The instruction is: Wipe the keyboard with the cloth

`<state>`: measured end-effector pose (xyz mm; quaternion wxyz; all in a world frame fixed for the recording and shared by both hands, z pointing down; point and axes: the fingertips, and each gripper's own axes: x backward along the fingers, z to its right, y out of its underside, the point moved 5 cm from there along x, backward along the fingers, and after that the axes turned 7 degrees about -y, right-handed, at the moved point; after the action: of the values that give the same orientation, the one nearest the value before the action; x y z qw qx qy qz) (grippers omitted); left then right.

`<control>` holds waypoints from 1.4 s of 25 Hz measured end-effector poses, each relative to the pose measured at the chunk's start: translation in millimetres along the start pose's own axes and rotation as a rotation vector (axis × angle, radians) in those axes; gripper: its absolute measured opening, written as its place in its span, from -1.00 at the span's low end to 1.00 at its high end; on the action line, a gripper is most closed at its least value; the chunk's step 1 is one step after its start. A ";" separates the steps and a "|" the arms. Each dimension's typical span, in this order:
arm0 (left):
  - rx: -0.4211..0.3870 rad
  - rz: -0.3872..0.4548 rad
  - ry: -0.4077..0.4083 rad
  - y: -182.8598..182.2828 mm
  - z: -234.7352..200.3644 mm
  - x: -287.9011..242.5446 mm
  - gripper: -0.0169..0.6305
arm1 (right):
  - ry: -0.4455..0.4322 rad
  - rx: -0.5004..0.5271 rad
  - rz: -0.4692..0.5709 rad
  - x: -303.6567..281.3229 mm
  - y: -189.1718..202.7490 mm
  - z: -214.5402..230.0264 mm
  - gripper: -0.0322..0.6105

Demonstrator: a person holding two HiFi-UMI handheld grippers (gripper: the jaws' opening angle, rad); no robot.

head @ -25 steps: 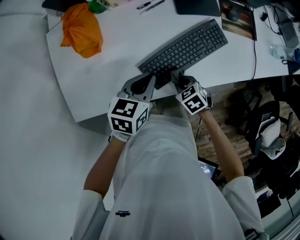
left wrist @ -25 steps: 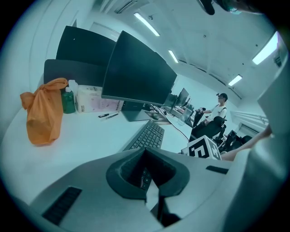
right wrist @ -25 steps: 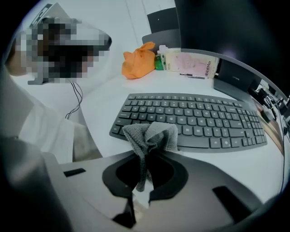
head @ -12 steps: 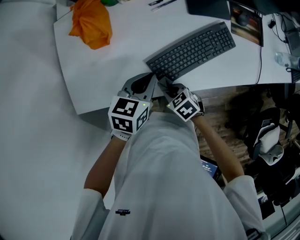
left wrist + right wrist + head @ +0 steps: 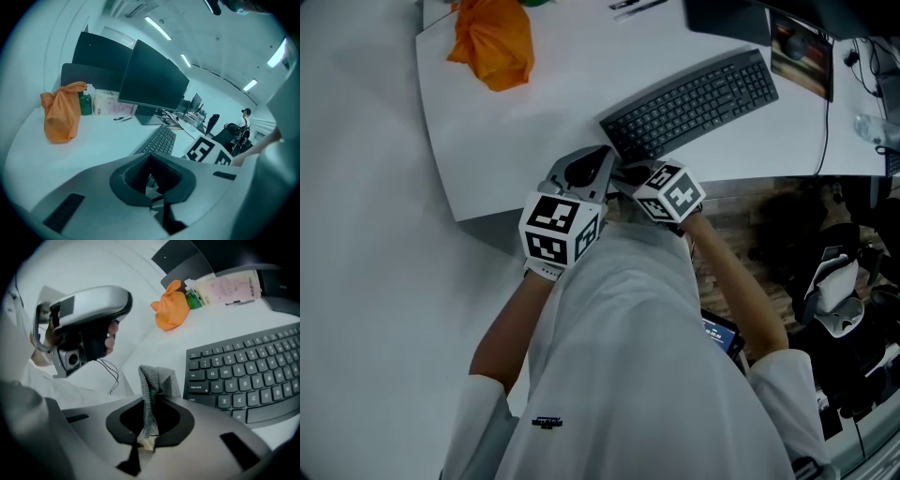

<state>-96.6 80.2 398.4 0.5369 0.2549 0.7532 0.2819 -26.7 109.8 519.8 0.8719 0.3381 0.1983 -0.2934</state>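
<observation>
A black keyboard point(image 5: 694, 98) lies slanted on the white desk point(image 5: 534, 122), close to its front edge. My right gripper point(image 5: 146, 439) is shut on a grey knit cloth point(image 5: 150, 390), which sticks up from its jaws beside the keyboard's point(image 5: 248, 376) left end. In the head view the right gripper point(image 5: 630, 174) hovers at the keyboard's near left corner, almost touching my left gripper point(image 5: 598, 167). In its own view the left gripper point(image 5: 157, 199) has its jaws together with nothing held, and the keyboard point(image 5: 160, 140) lies ahead of it.
An orange bag point(image 5: 492, 42) sits at the desk's far left, with a green bottle point(image 5: 85, 103), a tissue pack point(image 5: 108, 103) and pens point(image 5: 123, 118) beside it. Dark monitors point(image 5: 150, 79) stand behind the keyboard. A cable point(image 5: 823, 103) hangs off the right edge.
My right gripper has slid left from the keyboard's near edge to its left corner, closing on the left gripper. The left gripper has barely moved.
</observation>
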 end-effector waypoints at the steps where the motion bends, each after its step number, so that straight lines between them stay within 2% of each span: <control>1: 0.000 0.000 0.002 0.3 0.9 -0.4 -0.89 | -0.035 -0.034 0.004 -1.4 -2.2 2.3 -0.82; 3: -0.003 0.001 0.002 0.3 2.2 -1.0 -0.89 | -0.055 -0.064 0.003 -1.7 -6.7 10.4 -0.82; 11: -0.008 -0.001 0.001 -3.3 1.7 -1.8 -0.89 | 0.056 -0.098 -0.018 31.2 -8.8 52.1 -0.82; 15: -0.002 -0.007 0.020 -6.5 3.7 -5.3 -0.89 | 0.115 -0.138 0.000 51.2 -10.1 68.6 -0.82; 23: -0.013 -0.011 0.043 -12.8 14.1 -18.5 -0.89 | 0.179 -0.187 0.042 82.6 -11.5 94.0 -0.82; 35: -0.037 -0.025 0.071 -30.4 21.7 -39.6 -0.89 | 0.327 -0.201 0.064 146.4 -15.9 140.6 -0.82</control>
<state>-66.8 34.7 397.7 0.5180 0.2253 0.7695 0.2981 93.5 -54.2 530.0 0.8664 0.2984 0.3548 -0.1855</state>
